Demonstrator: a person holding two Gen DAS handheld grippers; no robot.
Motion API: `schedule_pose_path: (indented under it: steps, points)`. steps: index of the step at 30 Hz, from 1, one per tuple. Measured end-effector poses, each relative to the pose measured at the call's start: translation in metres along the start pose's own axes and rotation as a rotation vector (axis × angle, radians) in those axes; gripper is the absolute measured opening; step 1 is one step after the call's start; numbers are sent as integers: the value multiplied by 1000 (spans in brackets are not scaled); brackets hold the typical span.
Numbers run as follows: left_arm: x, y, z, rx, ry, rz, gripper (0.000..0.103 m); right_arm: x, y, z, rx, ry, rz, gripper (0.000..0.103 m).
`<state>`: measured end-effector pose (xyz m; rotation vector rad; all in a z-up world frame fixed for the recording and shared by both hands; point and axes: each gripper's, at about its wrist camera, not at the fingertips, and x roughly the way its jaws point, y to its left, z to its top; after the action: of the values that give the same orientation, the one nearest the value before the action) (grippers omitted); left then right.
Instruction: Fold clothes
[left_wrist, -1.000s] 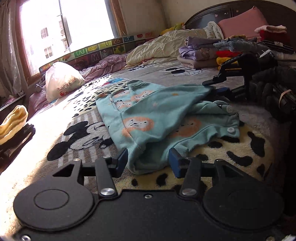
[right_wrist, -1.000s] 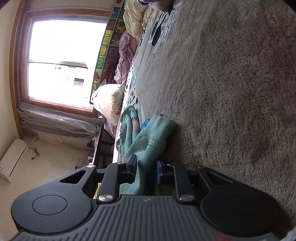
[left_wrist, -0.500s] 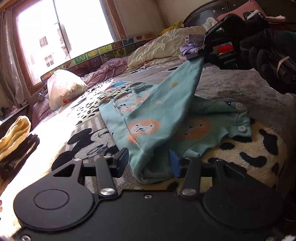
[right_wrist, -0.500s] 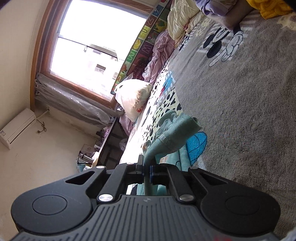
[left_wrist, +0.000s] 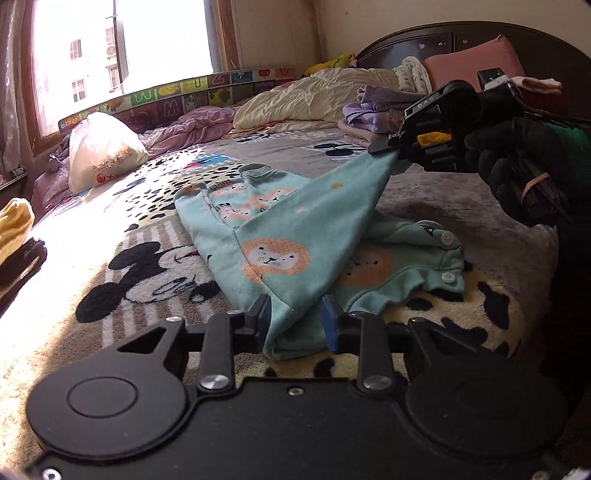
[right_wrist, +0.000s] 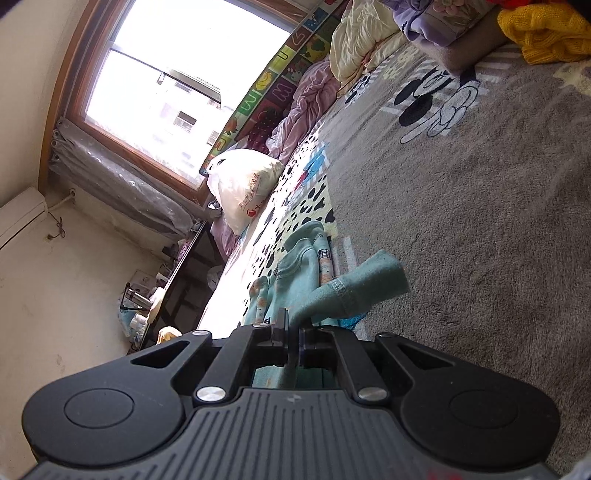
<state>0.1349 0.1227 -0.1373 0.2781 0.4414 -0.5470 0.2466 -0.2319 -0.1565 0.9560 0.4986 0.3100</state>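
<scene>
A teal baby garment with orange lion prints lies on the Mickey Mouse blanket. My left gripper sits low at its near hem, with the bunched fold filling the gap between the blue pads, which press it from both sides. My right gripper, held by a black-gloved hand, is shut on a sleeve and holds it up, stretched taut above the body. In the right wrist view the sleeve cuff sticks out past the shut right gripper, and the rest of the garment lies beyond.
A white plastic bag sits near the window side. A cream quilt and stacked folded clothes lie by the headboard. A yellow cloth rests at the left edge. A yellow knit lies on the far pile.
The right gripper shut on the sleeve and raised it off the bed, pulling it taut. The left gripper's fingers narrowed onto the near hem.
</scene>
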Motion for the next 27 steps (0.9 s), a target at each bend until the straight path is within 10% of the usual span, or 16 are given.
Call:
schedule_pose_path:
  steps: [9,13,27]
  points:
    - [32,-42,-3,250,11,111,37,8,34,9,-62,-8,-1,7]
    - [36,-43,-3,292,19,149,16,22,59,18,-126,-1,-33,7]
    - [27,42,-7,-370,-3,-134,9,131,145,12,-422,125,-163,7]
